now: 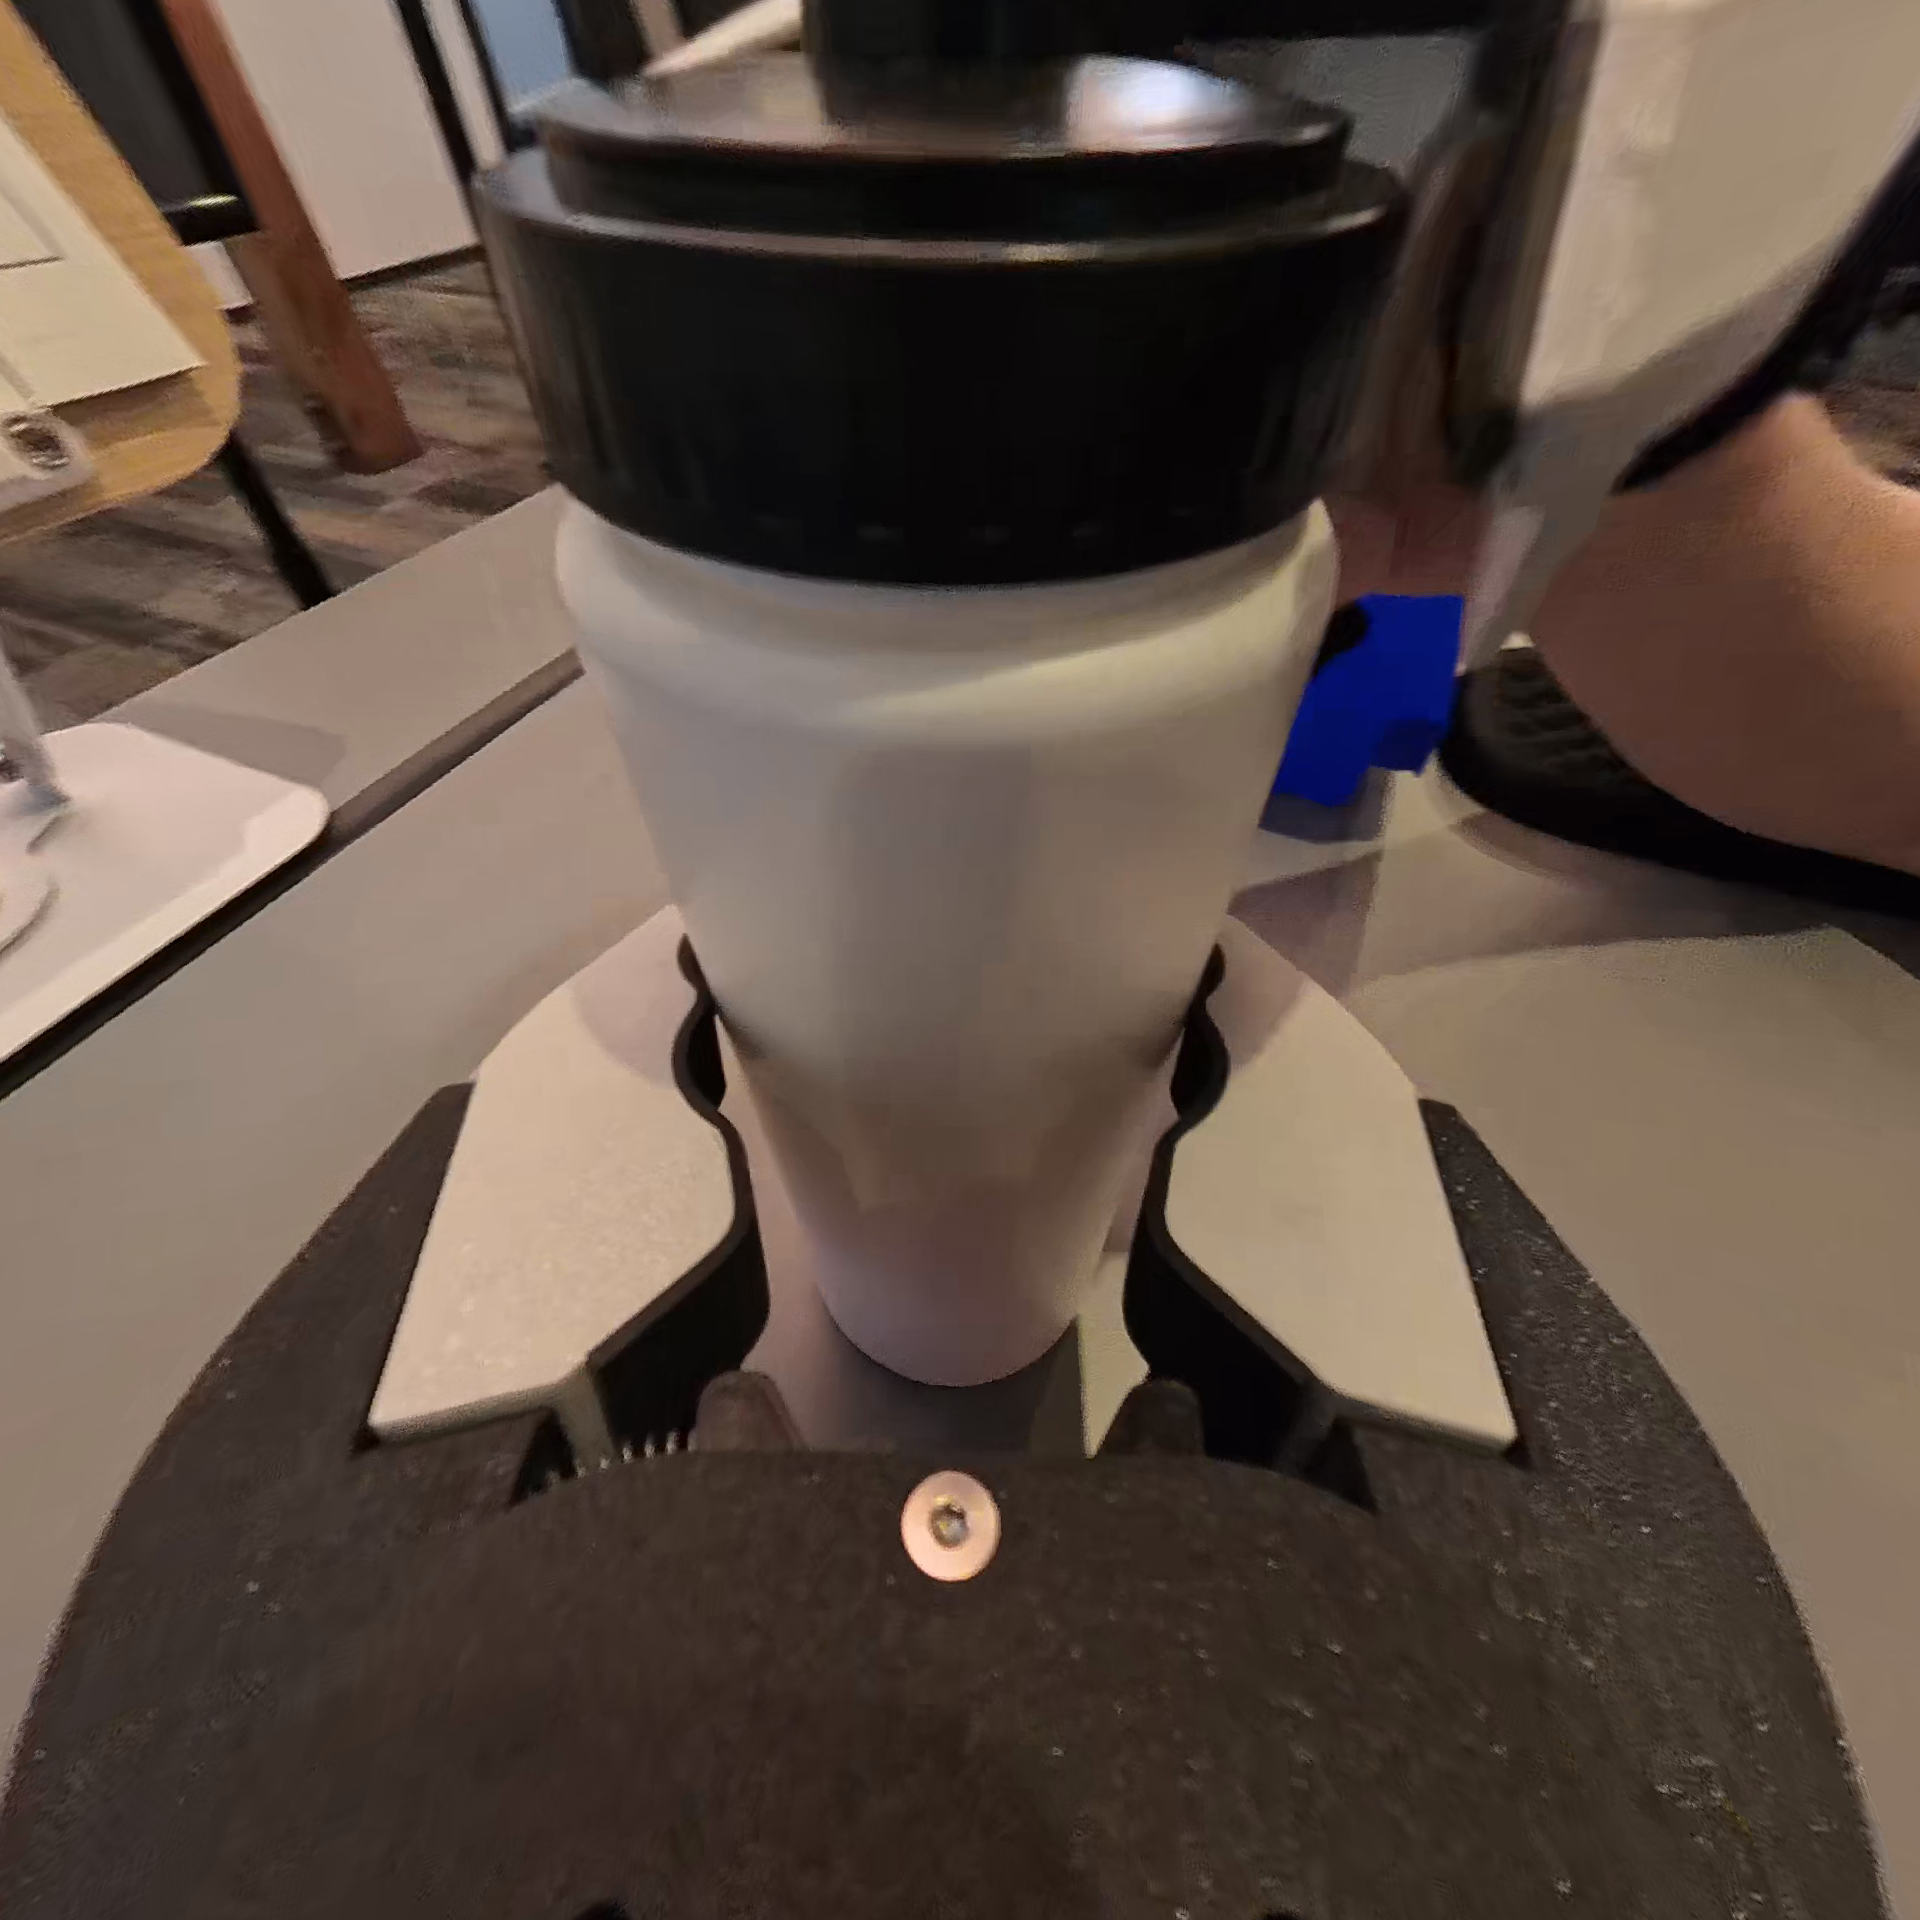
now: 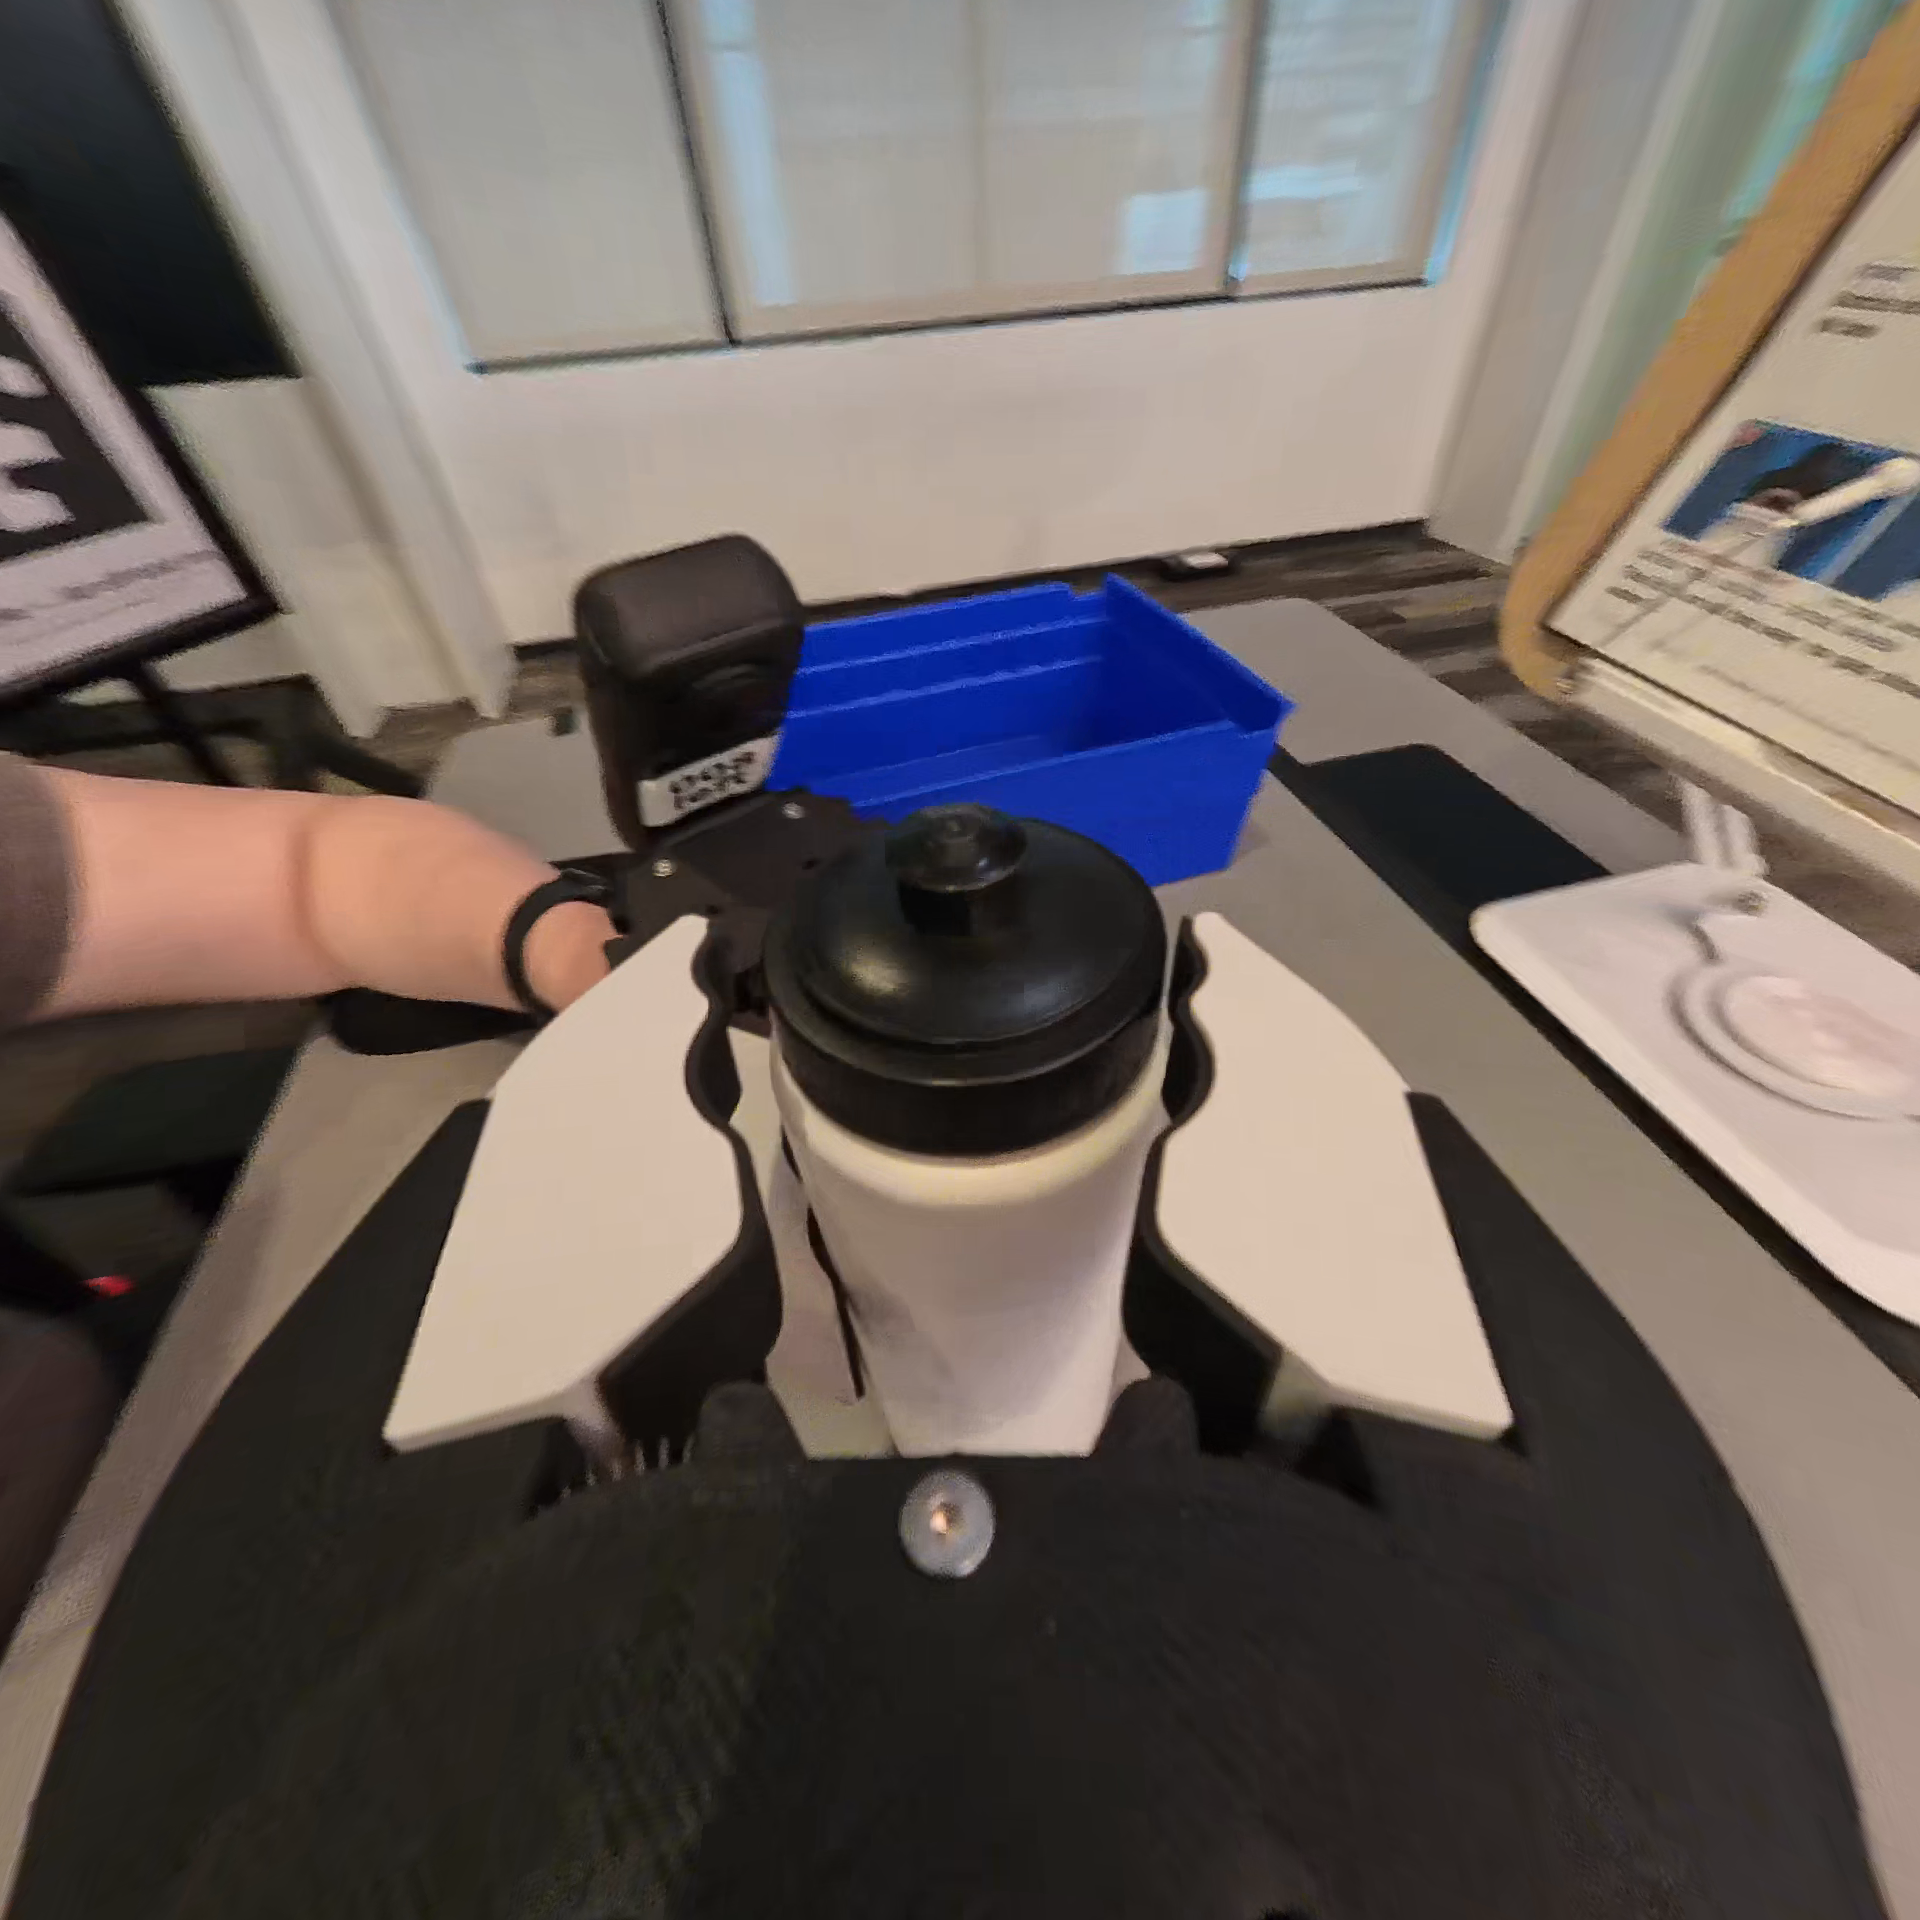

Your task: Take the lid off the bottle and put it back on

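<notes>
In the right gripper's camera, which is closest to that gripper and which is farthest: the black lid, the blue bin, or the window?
1. black lid: between the right gripper fingers.
2. blue bin: behind the lid, on the table.
3. window: far back wall.

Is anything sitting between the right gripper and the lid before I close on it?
Nothing visible. In the right wrist view the black lid already sits between the right gripper's open fingers, with only narrow gaps on each side. The left gripper clamps the white bottle lower down, below the lid. The blue bin stands well behind.

Probably an office or demo room: poster easels (image 2: 94, 499), blinded windows (image 2: 935, 156).
</notes>
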The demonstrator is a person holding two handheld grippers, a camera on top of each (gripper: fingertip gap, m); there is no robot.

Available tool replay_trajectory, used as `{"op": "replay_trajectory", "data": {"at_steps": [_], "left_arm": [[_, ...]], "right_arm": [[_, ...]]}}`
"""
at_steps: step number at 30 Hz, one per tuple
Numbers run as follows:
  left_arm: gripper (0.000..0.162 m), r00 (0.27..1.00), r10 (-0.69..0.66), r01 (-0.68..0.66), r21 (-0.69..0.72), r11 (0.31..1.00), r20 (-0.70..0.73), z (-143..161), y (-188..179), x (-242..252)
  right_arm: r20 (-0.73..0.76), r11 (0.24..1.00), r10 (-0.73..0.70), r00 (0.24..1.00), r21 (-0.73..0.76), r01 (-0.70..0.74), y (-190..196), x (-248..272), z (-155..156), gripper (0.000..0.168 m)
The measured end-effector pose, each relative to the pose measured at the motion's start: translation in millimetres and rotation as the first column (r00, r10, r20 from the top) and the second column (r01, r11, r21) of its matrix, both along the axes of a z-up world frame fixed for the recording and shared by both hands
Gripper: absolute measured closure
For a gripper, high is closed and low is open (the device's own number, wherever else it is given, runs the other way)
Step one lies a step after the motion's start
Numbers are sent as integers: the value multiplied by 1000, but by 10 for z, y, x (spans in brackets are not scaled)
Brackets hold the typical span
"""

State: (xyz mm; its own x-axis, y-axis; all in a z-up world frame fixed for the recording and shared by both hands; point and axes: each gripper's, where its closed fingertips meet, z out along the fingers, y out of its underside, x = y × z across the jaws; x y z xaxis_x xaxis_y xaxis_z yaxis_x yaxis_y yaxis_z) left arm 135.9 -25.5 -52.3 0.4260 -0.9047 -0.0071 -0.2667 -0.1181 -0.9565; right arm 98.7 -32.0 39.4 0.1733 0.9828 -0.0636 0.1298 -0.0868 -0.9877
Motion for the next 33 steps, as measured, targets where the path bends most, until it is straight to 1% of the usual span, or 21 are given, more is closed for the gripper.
{"op": "replay_trajectory", "data": {"at_steps": [2, 4, 6, 8, 10, 13, 16, 18, 19, 21, 24, 26, 28, 31, 33], "left_arm": [[76, 999, -32, 32, 4, 999, 0, -1, -48, 36], [76, 998, -61, 61, 16, 998, -6, -1, -92, 60], [76, 997, -72, 72, 13, 997, -3, -2, -110, 73], [76, 997, -75, 75, 12, 997, -2, 0, -114, 71], [76, 998, -59, 59, -2, 998, 6, 4, -92, 53], [76, 1000, 8, -8, -14, 1000, 13, 8, -31, 19], [76, 994, 110, -111, -3, 994, -27, -7, 64, -64], [76, 988, 152, -152, -9, 988, -29, -7, 89, -88], [76, 984, 172, -171, 9, 985, -43, -10, 97, -104], [76, 984, 172, -171, 20, 985, -53, -11, 95, -114], [76, 992, 125, -125, 7, 992, -22, -4, 92, -102], [76, 997, 81, -81, -6, 997, -10, -4, 66, -73], [76, 999, 50, -50, 4, 999, -3, -3, 39, -43], [76, 1000, -13, 13, 2, 1000, 5, -3, -34, 17], [76, 1000, -28, 28, 8, 1000, 4, -4, -57, 34]], "right_arm": [[-33, 998, 57, 998, -4, -58, -44, 29, 41, 91], [22, 995, 96, 995, 32, -97, -90, 45, -16, 92], [72, 992, 95, 993, 82, -101, -100, 54, -70, 92], [70, 990, 73, 995, 112, -81, -88, 39, -66, 92], [62, 995, 34, 998, 88, -40, -47, 13, -64, 92], [47, 997, -55, 997, 62, 52, 28, -18, -61, 92], [29, 978, -206, 978, 47, 205, 121, -53, -67, 92], [14, 945, -322, 947, 64, 321, 149, -62, -64, 92], [10, 933, -352, 936, 89, 350, 143, -67, -61, 92], [17, 928, -364, 931, 97, 361, 134, -72, -60, 92], [17, 960, -273, 962, 72, 271, 129, -69, -50, 93], [28, 989, -144, 989, 32, 143, 78, -65, -54, 87], [31, 1000, -26, 999, -16, 27, 21, -24, -68, 85], [-35, 999, 49, 998, -13, -49, -20, 31, 17, 94], [-27, 998, 67, 997, 5, -67, -40, 39, 18, 94]]}}
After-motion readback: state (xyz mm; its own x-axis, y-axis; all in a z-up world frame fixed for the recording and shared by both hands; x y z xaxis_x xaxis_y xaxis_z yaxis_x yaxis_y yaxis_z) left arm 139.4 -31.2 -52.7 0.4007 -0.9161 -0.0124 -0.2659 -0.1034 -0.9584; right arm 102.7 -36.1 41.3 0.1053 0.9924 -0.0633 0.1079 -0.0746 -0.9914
